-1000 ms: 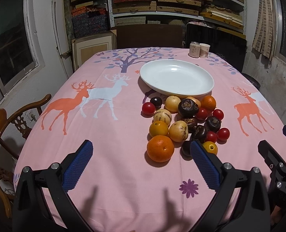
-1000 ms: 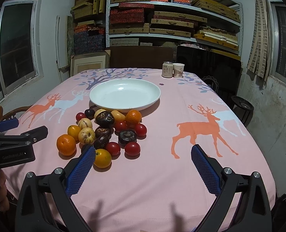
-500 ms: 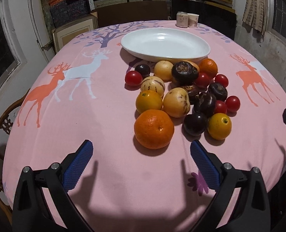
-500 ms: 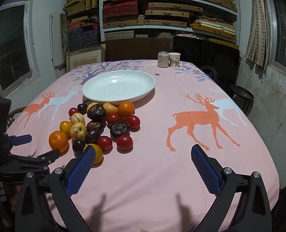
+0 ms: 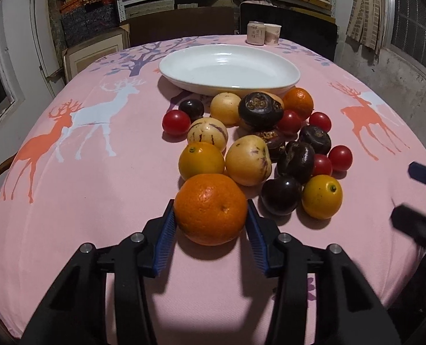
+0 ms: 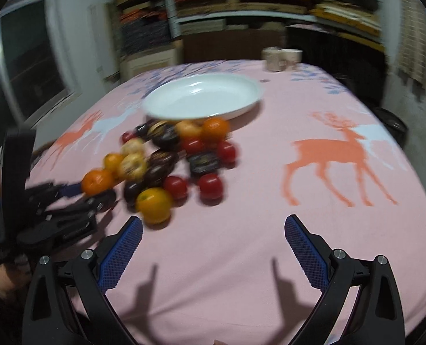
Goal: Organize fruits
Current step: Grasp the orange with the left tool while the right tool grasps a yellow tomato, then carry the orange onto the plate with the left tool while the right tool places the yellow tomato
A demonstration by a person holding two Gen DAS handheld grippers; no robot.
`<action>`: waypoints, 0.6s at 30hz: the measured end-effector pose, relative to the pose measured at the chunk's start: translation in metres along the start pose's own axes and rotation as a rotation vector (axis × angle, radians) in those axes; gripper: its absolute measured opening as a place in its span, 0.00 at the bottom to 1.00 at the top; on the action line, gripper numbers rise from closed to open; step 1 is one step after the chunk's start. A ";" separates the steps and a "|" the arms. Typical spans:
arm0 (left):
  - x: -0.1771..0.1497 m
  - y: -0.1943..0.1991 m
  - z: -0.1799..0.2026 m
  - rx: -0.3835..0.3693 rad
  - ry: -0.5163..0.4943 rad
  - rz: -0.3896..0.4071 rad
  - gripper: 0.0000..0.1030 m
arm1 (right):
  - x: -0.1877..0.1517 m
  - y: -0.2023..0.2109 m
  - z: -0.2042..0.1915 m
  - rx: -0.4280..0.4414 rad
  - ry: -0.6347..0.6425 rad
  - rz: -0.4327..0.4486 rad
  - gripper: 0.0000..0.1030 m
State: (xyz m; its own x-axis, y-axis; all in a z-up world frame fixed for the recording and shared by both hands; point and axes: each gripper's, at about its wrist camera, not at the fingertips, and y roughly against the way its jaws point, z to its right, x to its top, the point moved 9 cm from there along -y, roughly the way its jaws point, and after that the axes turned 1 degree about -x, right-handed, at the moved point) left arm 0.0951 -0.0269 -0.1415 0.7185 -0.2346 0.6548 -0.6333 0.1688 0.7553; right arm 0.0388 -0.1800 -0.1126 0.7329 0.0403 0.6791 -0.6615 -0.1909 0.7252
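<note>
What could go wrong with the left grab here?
1. The left gripper jaws are closing on the big orange near its widest part. It is round, so it may squirt forward into the yellow citrus and scatter the pile.
2. The white plate lies beyond the whole pile, so a low carry could clip fruit.
3. The right gripper, open and blurred, nears the same pile: collision risk.

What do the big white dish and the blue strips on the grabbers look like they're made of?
White dish: probably glazed ceramic, though it could be melamine; it is smooth and glossy with bright window reflections. Blue pads: likely rubber or soft plastic; they are matte with a fine ribbed grid, like those closing on the orange.
</note>
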 end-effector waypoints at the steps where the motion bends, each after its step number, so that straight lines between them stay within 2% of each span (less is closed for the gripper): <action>1: 0.003 0.005 -0.002 -0.001 0.008 0.016 0.44 | -0.001 -0.005 -0.009 0.028 0.027 -0.011 0.91; 2: 0.004 0.010 -0.004 -0.002 0.013 0.028 0.44 | -0.001 -0.011 -0.018 0.051 0.052 -0.023 0.78; 4: 0.008 0.019 -0.007 -0.001 0.022 0.049 0.44 | -0.001 -0.022 -0.031 0.083 0.082 -0.050 0.67; 9: 0.007 0.032 -0.020 0.006 0.043 0.064 0.44 | 0.006 -0.049 -0.036 0.079 0.071 -0.088 0.66; 10: 0.006 0.032 -0.021 0.004 0.049 0.063 0.44 | 0.006 -0.054 -0.037 0.085 0.067 -0.101 0.61; 11: 0.005 0.031 -0.023 0.002 0.054 0.058 0.44 | 0.006 -0.059 -0.040 0.094 0.061 -0.115 0.48; 12: 0.004 0.029 -0.024 0.000 0.057 0.053 0.44 | 0.006 -0.062 -0.041 0.089 0.059 -0.122 0.42; 14: 0.002 0.027 -0.026 -0.002 0.062 0.045 0.44 | 0.008 -0.062 -0.043 0.074 0.074 -0.108 0.37; 18: 0.000 0.023 -0.030 -0.011 0.073 0.036 0.44 | 0.008 -0.058 -0.044 0.085 0.071 -0.098 0.37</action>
State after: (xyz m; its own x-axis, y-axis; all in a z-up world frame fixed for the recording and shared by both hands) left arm 0.0894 0.0053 -0.1236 0.7145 -0.1582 0.6815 -0.6561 0.1868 0.7312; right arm 0.0760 -0.1257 -0.1446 0.7783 0.1314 0.6140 -0.5693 -0.2648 0.7783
